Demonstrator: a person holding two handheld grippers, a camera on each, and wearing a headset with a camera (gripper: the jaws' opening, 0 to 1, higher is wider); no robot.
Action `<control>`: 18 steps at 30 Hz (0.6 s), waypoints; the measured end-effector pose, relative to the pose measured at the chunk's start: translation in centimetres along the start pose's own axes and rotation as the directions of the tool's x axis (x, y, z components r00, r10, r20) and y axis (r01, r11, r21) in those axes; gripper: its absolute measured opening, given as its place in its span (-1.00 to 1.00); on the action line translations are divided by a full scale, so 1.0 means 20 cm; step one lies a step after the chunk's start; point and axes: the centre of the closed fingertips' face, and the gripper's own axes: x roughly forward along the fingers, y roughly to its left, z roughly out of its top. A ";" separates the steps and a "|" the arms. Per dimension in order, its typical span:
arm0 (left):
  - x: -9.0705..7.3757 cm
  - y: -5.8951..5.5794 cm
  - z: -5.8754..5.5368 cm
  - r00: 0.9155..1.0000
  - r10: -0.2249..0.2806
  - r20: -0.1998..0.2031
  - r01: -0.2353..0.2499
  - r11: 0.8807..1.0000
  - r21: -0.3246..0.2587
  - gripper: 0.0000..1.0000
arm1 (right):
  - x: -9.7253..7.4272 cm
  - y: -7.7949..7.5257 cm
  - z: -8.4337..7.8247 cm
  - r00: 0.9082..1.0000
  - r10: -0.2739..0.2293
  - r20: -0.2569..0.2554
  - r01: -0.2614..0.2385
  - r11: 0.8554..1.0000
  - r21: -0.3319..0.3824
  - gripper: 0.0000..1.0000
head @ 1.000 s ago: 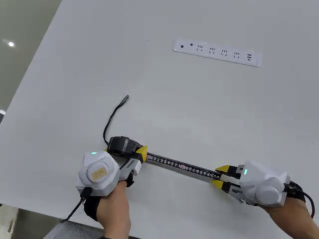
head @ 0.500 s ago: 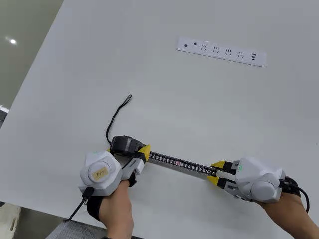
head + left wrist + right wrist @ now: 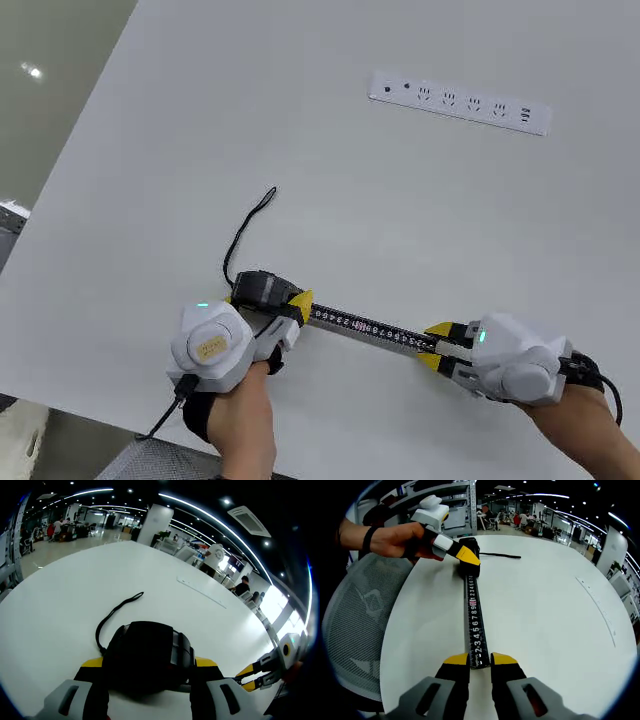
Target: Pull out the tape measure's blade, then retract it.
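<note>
Lower left, we see left gripper (image 3: 283, 313) clamping tape measure case (image 3: 260, 289); lower right, right gripper (image 3: 437, 345) pinching blade (image 3: 370, 328) tip.

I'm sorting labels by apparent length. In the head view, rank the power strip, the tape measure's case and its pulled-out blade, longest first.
1. power strip: longest, though farthest from the camera.
2. blade: the exposed stretch.
3. case: shortest; partly hidden, but clearly smaller.
</note>
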 end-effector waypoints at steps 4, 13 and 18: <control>0.00 0.00 0.00 1.000 -0.001 0.000 0.001 1.000 -0.008 0.26 | 0.00 -0.01 0.00 1.000 0.000 0.004 0.000 1.000 0.001 -0.70; 0.00 -0.01 0.00 1.000 -0.014 0.013 0.014 1.000 0.013 0.29 | 0.00 0.00 0.00 0.999 0.025 0.022 -0.025 0.999 0.023 -0.70; 0.00 -0.01 -0.01 0.999 -0.028 0.018 0.027 0.998 0.050 0.31 | 0.02 0.03 -0.02 0.999 0.041 0.008 -0.041 0.999 0.015 -0.70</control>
